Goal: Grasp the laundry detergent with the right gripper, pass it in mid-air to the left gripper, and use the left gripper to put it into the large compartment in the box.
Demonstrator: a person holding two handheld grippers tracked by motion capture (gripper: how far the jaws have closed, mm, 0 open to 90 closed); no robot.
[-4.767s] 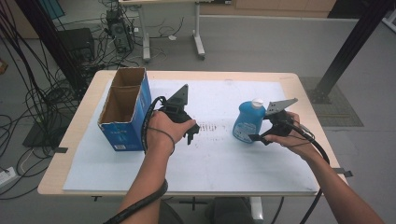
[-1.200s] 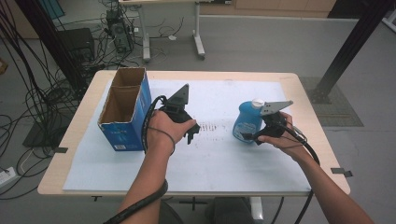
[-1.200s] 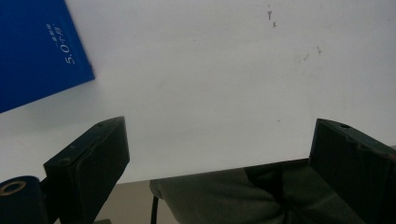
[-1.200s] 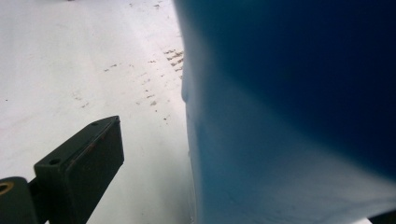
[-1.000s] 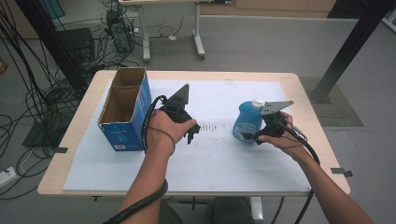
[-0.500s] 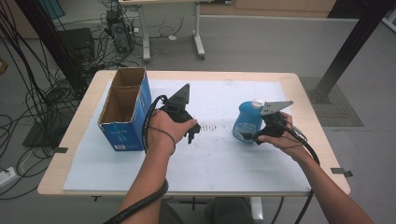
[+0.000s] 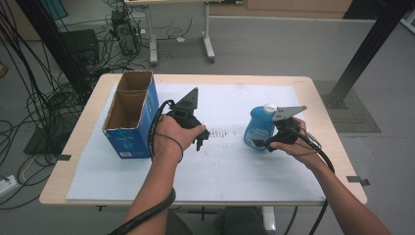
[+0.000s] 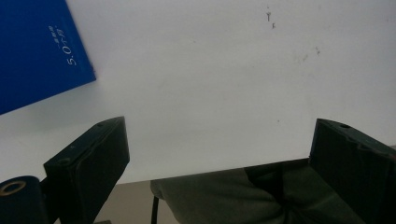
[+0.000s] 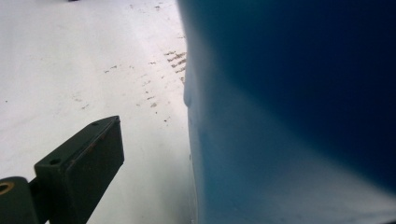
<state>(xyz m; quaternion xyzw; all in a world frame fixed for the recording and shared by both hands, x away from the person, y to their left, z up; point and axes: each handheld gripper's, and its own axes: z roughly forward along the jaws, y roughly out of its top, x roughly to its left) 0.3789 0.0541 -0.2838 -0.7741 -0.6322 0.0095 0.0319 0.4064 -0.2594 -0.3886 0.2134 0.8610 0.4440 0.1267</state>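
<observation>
Bottle (image 7: 258,131) upright on surface (image 7: 235,171), right half, long axis vertical. Right tongs (image 7: 270,142) pressed to its right side; 1 jaw visible, apart from the wall, other hidden, so grip cannot be told. Left tongs (image 7: 201,139) apart, empty, mid-surface by box (image 7: 128,122). Right hand nearer. Vs 4.8 s ago: right tongs closed in on bottle; left unchanged.
</observation>
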